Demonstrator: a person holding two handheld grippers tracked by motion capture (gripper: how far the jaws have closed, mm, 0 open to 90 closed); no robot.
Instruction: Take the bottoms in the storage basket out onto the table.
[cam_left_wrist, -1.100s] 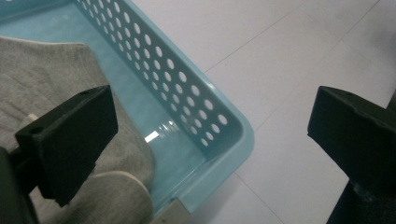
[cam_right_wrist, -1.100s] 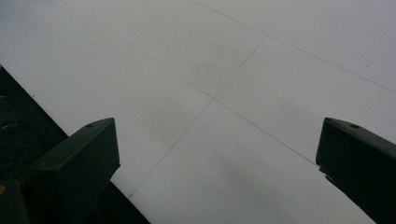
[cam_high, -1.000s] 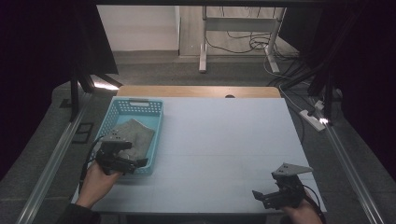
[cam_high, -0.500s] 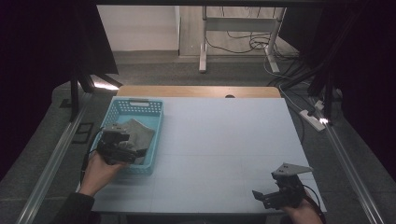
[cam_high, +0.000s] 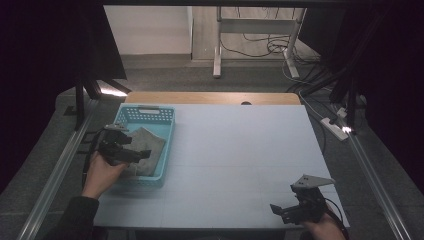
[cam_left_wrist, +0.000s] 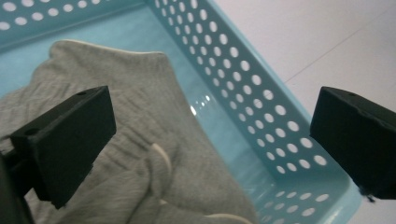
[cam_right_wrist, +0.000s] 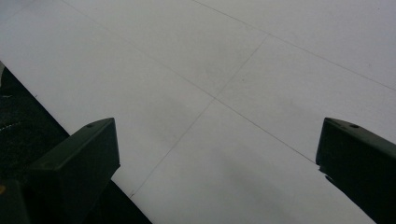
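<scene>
Your left hand-held gripper (cam_left_wrist: 212, 140) hangs with jaws spread wide over the perforated turquoise plastic basket (cam_left_wrist: 261, 107); the ribbed grey knit cloth (cam_left_wrist: 140, 140) lies crumpled just below them. Your right hand-held gripper (cam_right_wrist: 217, 168), jaws also wide apart, holds nothing above the smooth white bench (cam_right_wrist: 261, 60).

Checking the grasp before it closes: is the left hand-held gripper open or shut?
Open. The left hand-held gripper has its jaws wide apart over the grey knitted cloth in the light-blue perforated plastic basket.
</scene>
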